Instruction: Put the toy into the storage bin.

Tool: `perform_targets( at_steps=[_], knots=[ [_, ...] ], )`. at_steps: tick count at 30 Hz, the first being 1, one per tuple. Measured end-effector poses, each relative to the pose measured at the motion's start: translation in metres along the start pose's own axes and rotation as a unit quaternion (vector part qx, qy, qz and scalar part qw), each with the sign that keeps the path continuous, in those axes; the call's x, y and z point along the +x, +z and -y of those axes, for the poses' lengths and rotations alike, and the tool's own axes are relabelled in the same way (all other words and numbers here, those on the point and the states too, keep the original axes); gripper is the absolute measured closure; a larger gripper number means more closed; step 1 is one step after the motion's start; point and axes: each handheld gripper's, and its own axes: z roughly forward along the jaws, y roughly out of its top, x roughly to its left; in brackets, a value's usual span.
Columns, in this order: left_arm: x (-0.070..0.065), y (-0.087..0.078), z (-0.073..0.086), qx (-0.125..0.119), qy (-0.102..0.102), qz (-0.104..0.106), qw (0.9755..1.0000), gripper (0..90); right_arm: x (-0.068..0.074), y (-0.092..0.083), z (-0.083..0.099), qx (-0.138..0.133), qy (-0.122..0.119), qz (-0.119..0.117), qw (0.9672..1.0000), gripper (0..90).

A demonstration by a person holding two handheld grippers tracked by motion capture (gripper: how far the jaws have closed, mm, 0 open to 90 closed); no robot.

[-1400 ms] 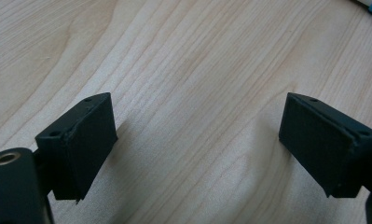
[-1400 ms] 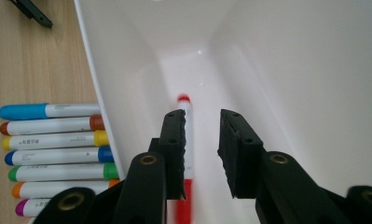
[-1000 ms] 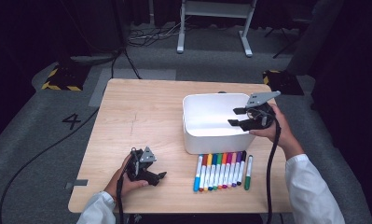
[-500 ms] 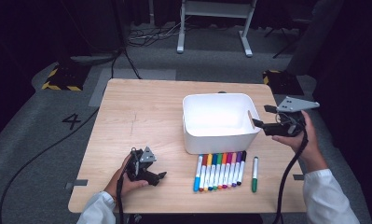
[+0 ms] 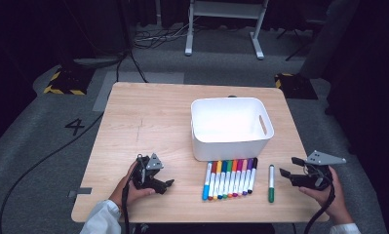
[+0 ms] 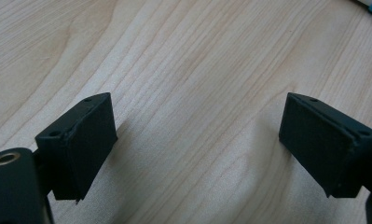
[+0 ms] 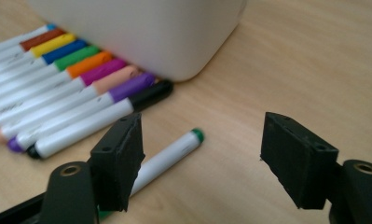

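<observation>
High view: right tongs [image 5: 288,173], jaws just spread and empty, have swung from the white bin [image 5: 231,127] down beside the green marker [image 5: 271,176] on the tabletop [image 5: 148,122]; left tongs [image 5: 160,184] rest spread, empty.

A painted "4" [image 5: 76,126] on the grey floor left of the table

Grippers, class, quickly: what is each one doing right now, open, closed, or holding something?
Left gripper: open, holding nothing, over bare table.
Right gripper: open, fingers have just been opening, holding nothing; green marker lies beside them.
</observation>
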Motion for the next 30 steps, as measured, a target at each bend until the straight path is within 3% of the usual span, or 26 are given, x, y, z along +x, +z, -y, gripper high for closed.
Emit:
perform_targets(
  at_steps=[8,12,16,18,21,24,28,30],
  knots=[
    [0.000,0.000,0.000,0.000,0.000,0.000,1.0000,11.1,0.025,0.008,0.029,0.027,0.009,-0.033,0.9991,29.9],
    [0.000,0.000,0.000,0.000,0.000,0.000,1.0000,11.1,0.028,0.015,0.036,0.044,0.012,-0.038,0.9982,29.9],
    [0.000,0.000,0.000,0.001,0.000,0.000,1.0000,11.1,0.025,0.022,0.046,0.061,0.030,-0.037,0.9970,32.1],
    [0.000,0.000,0.000,0.001,0.000,0.000,1.0000,11.1,0.024,0.021,0.050,0.052,0.035,-0.036,0.9974,35.8],
    [0.000,0.000,0.000,0.000,0.000,0.000,1.0000,11.1,0.024,0.019,0.052,0.046,0.036,-0.020,0.9981,48.9],
    [0.000,0.000,0.000,0.000,0.000,0.000,1.0000,11.1,0.025,0.019,0.054,0.035,0.021,0.002,0.9992,60.0],
    [0.000,0.000,0.000,0.000,0.000,-0.001,1.0000,11.1,0.020,0.022,0.054,0.026,0.035,0.019,0.9989,74.3],
    [0.000,0.000,0.000,0.000,0.000,-0.001,1.0000,11.1,0.018,0.023,0.053,0.025,0.036,0.021,0.9988,75.0]
  ],
)
